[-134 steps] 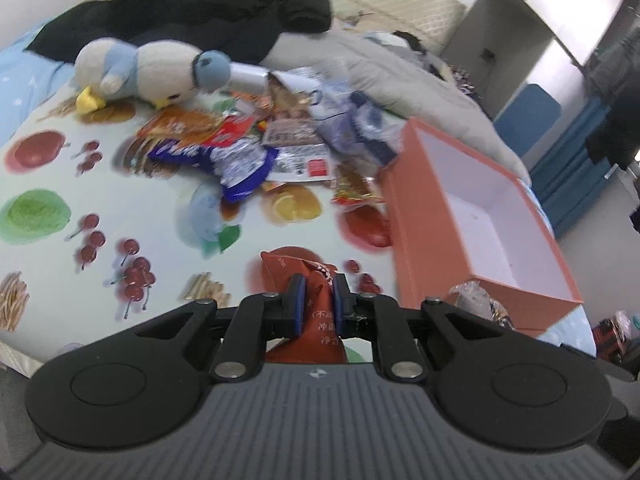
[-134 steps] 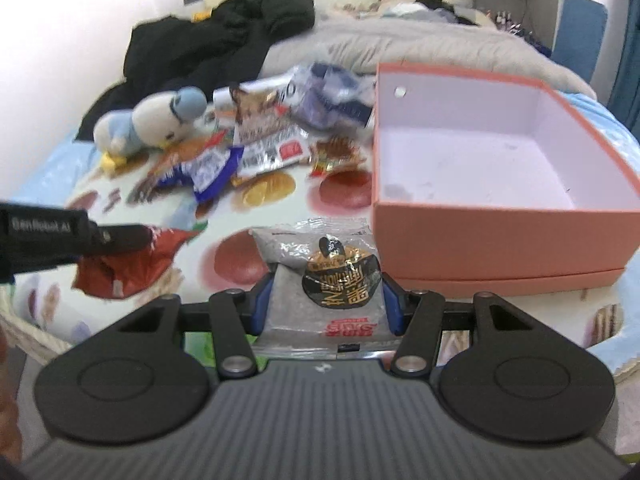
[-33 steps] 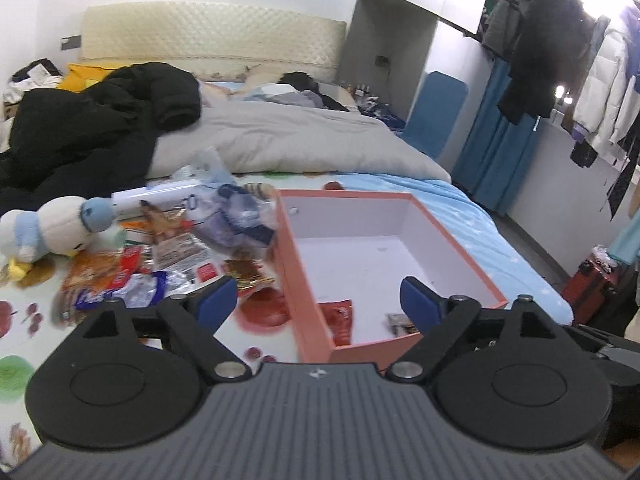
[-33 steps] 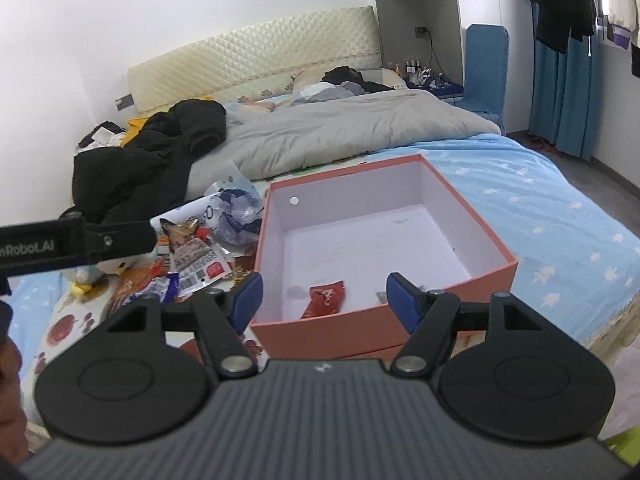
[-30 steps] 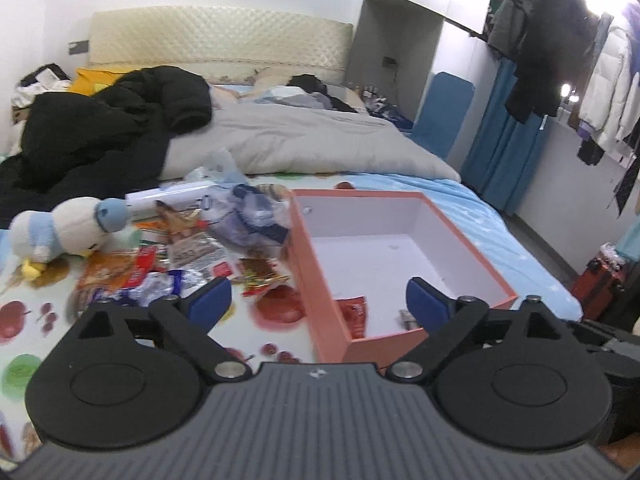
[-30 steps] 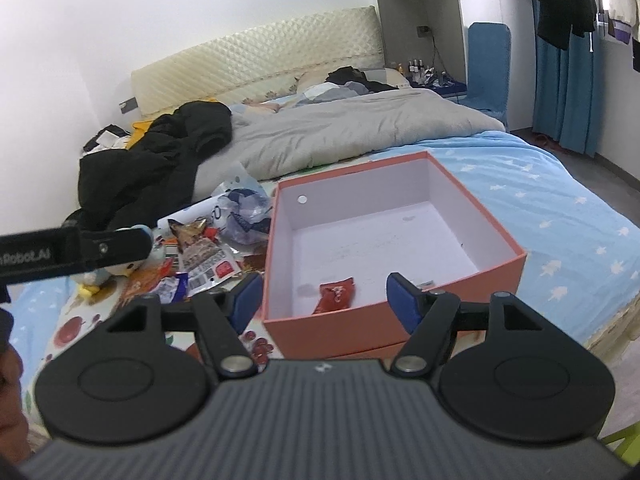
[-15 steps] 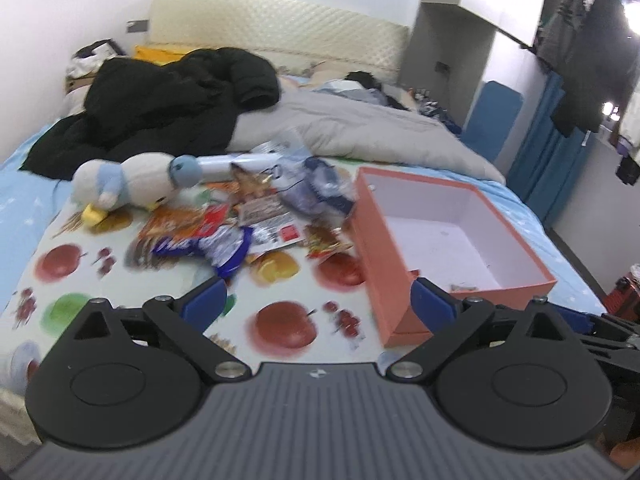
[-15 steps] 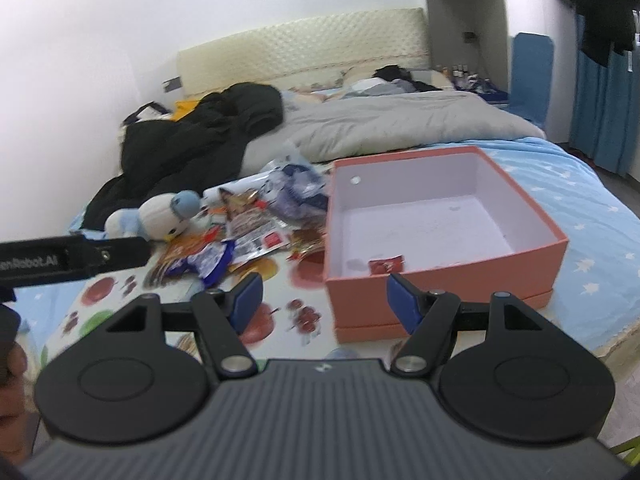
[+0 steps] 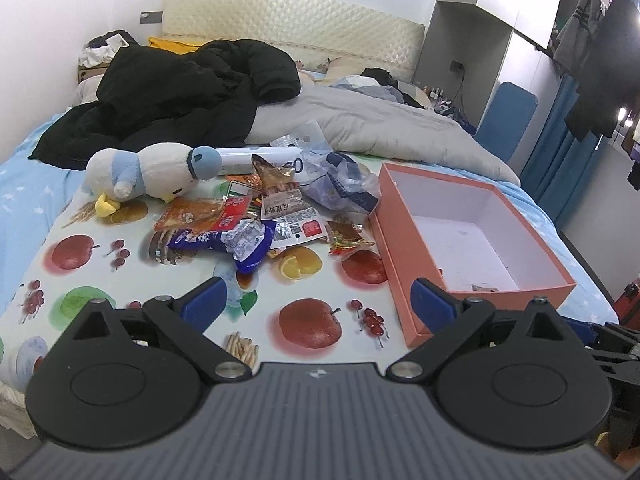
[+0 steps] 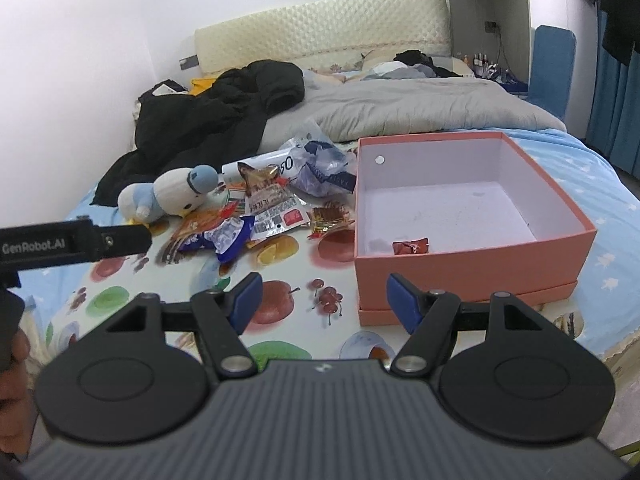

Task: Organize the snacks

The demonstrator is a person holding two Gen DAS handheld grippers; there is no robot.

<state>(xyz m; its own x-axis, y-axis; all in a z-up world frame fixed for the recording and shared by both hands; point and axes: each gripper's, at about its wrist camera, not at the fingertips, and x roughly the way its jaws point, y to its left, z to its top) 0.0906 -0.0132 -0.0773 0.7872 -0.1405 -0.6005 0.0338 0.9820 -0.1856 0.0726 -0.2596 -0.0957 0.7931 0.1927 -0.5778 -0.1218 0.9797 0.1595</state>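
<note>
A heap of snack packets [image 9: 256, 220] [image 10: 248, 216] lies on the fruit-print cloth [image 9: 168, 280], left of an orange box [image 9: 404, 264] [image 10: 472, 272] with a white inside. A small red packet [image 10: 410, 246] rests on the box floor near its front wall; a grey packet edge [image 9: 484, 288] shows there too. My left gripper [image 9: 318, 302] hangs open and empty above the cloth's near part, short of the heap. My right gripper [image 10: 324, 300] is open and empty too, in front of the box's front left corner.
A white and blue plush duck [image 9: 152, 174] lies at the heap's left. Behind it are a black jacket [image 9: 180, 92] and a grey quilt [image 9: 380, 124] on the bed. The left gripper's body [image 10: 72, 244] juts in from the left in the right wrist view.
Both grippers have swung left from over the box toward the snack heap and dropped a little. Earlier each dropped a packet into the box. Their jaws stayed open.
</note>
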